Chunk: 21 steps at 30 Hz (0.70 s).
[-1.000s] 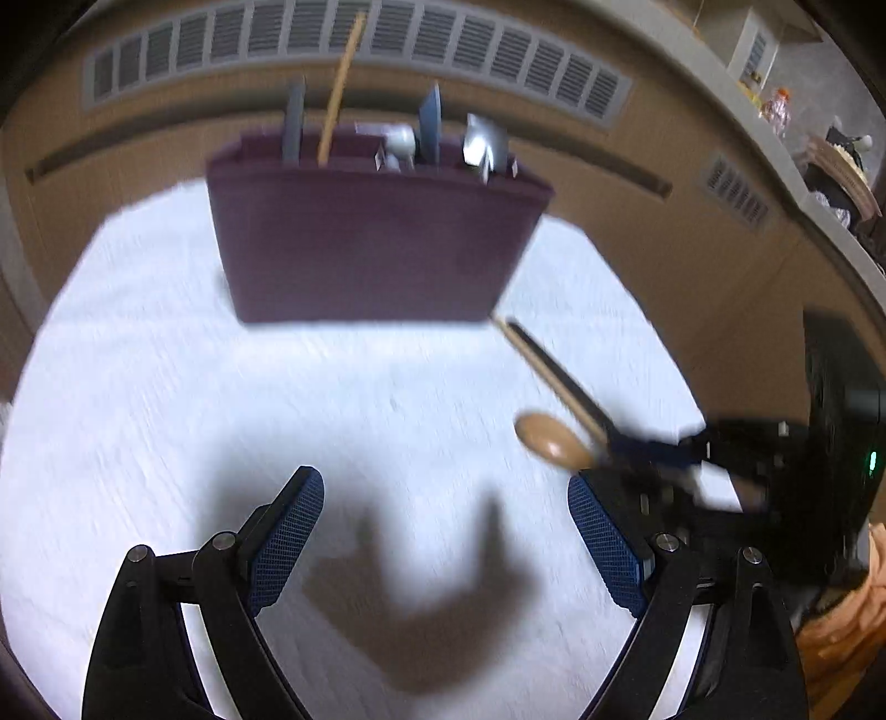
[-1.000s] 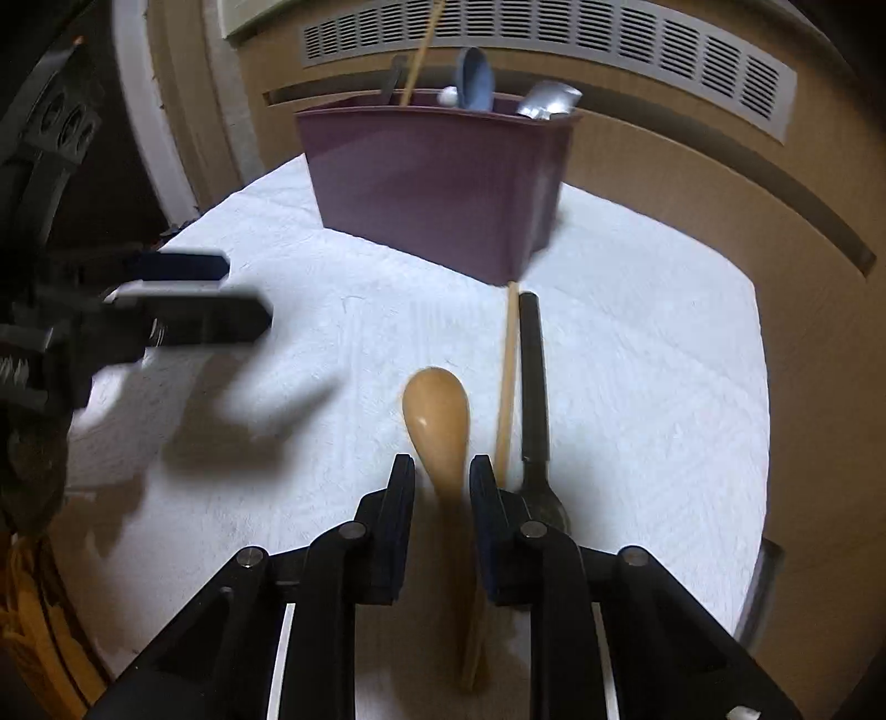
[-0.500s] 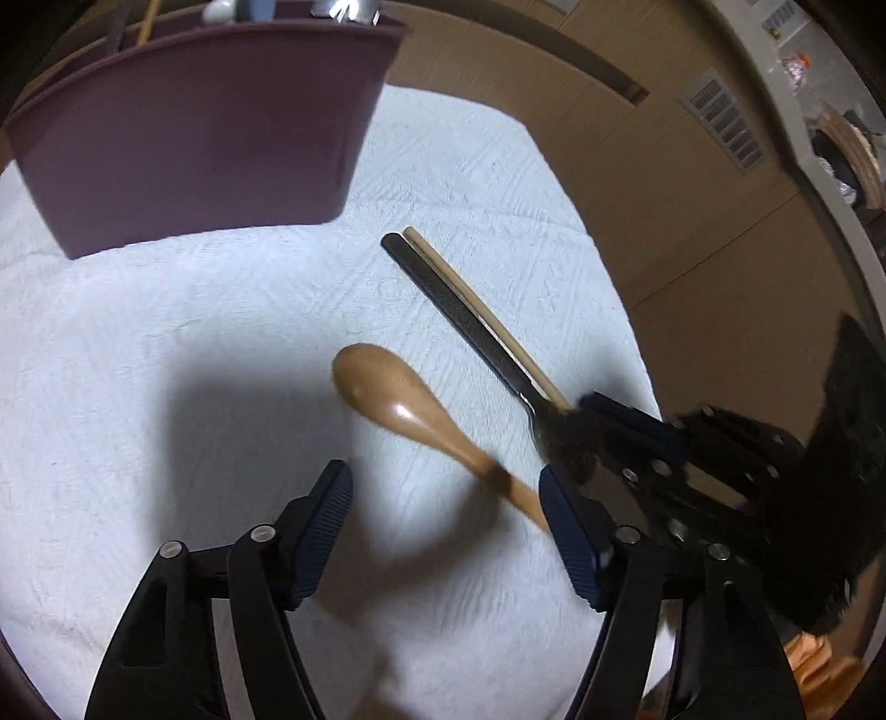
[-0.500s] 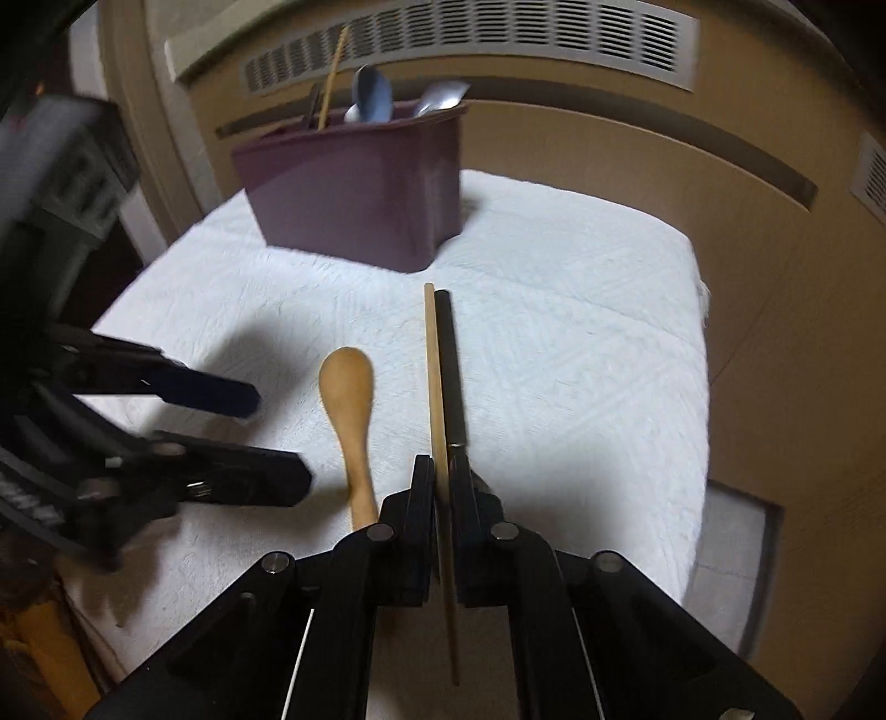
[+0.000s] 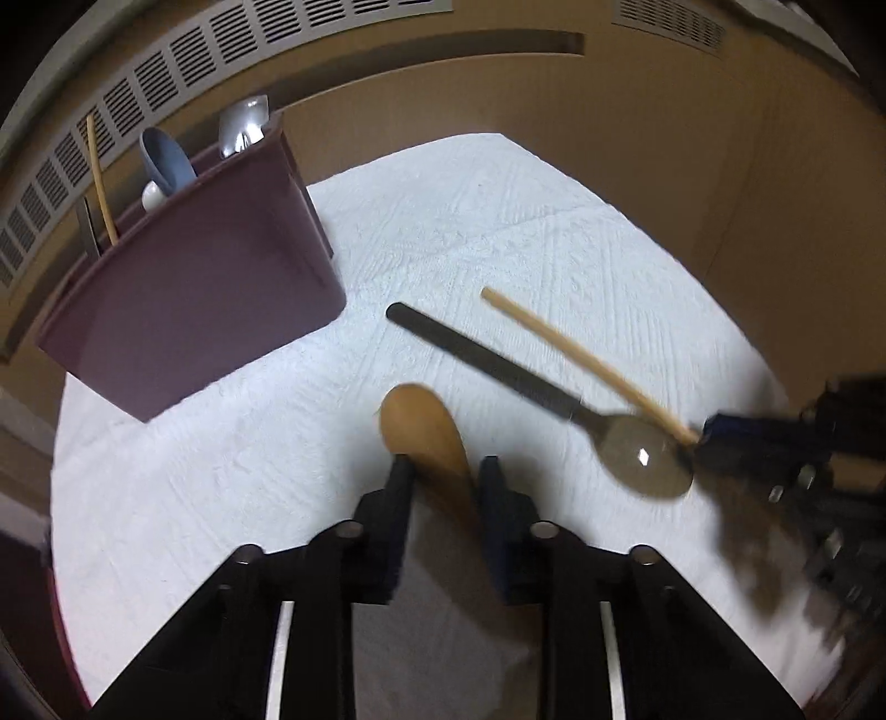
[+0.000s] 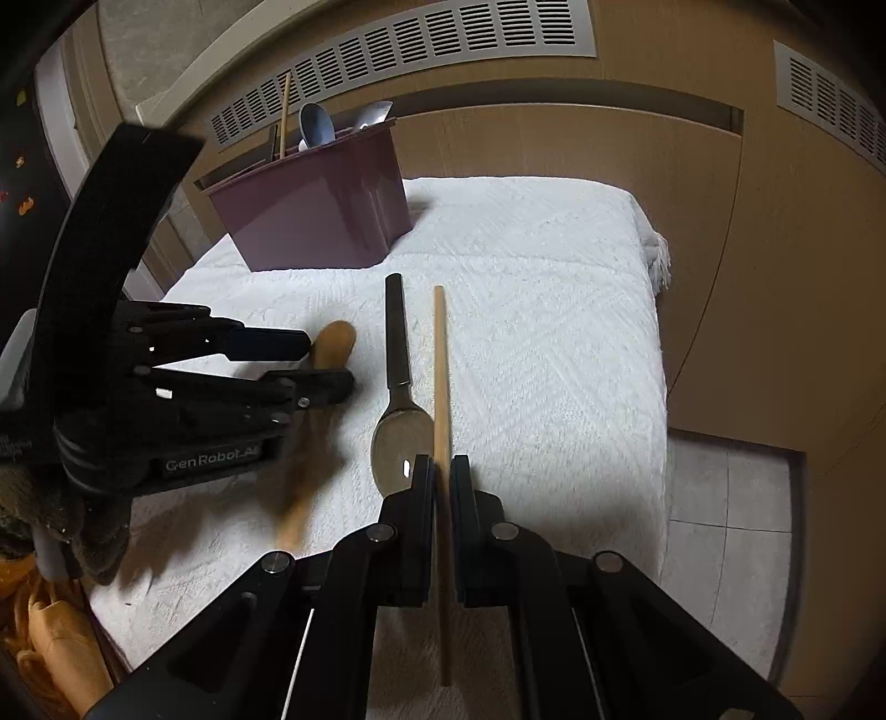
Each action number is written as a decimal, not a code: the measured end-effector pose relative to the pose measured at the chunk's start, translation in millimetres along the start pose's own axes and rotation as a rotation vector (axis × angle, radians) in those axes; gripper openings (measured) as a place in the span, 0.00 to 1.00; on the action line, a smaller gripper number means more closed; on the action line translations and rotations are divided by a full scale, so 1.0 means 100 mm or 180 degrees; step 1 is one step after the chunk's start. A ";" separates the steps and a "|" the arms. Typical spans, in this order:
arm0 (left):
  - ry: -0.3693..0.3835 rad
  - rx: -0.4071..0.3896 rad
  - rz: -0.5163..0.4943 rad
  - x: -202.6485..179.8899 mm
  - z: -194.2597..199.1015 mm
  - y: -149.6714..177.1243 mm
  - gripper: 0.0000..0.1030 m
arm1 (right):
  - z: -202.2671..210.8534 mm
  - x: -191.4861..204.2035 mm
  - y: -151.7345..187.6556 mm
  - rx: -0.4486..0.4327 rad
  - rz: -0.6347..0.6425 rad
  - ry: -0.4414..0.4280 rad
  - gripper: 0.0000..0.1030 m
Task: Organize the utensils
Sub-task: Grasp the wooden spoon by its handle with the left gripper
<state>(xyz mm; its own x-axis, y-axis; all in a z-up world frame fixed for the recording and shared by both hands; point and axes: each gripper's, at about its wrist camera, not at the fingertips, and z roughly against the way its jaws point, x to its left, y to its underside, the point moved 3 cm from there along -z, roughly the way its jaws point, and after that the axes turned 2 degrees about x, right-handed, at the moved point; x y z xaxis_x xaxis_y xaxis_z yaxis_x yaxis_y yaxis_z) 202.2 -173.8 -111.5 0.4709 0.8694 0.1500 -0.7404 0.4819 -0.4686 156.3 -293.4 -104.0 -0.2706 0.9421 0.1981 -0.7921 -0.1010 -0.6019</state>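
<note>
A maroon utensil holder (image 5: 188, 282) stands on the white cloth (image 5: 498, 221) and holds several utensils; it also shows in the right wrist view (image 6: 321, 210). My left gripper (image 5: 446, 471) is shut on the wooden spoon (image 5: 426, 437), whose bowl points forward; it also shows in the right wrist view (image 6: 332, 343). My right gripper (image 6: 438, 471) is shut on a wooden chopstick (image 6: 440, 376), which also shows in the left wrist view (image 5: 581, 360). A black-handled metal spoon (image 6: 397, 399) lies on the cloth just left of the chopstick.
A wooden wall with vent grilles (image 6: 443, 50) runs behind the table. The cloth's right edge (image 6: 659, 343) drops to a tiled floor (image 6: 731, 498). An orange cloth (image 6: 50, 637) lies at the lower left.
My left gripper closed from wide open onto the wooden spoon. My right gripper let go of that spoon, shifted right and closed on the chopstick, now apart from the black-handled spoon.
</note>
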 end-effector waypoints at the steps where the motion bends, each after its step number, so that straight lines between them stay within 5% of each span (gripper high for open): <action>1: 0.0015 0.0006 -0.0034 0.04 0.02 0.05 0.17 | 0.03 0.02 0.01 -0.0012 0.0012 -0.0031 0.06; 10: 0.0316 0.0196 0.0228 0.40 0.01 0.12 0.20 | 0.09 0.15 -0.19 -0.0079 0.0221 0.0065 0.06; 15: 0.0464 0.0354 0.0390 0.43 -0.11 -0.08 0.31 | 0.09 0.09 -0.35 -0.0046 0.0203 0.0193 0.06; 18: 0.0610 0.0458 0.0435 0.44 -0.16 -0.20 0.47 | 0.09 0.06 -0.36 -0.0016 0.0236 0.0267 0.09; 21: 0.0455 0.0383 0.0341 0.39 -0.19 -0.26 0.47 | 0.05 0.03 -0.35 0.0044 0.0243 0.0315 0.10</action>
<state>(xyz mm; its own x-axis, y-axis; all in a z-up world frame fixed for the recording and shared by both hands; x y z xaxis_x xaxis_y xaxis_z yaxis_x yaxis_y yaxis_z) 248.7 -154.1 -109.7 0.4432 0.8961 -0.0242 -0.8379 0.4046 -0.3665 180.6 -288.2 -77.9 -0.2757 0.9584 0.0744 -0.7789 -0.1774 -0.6016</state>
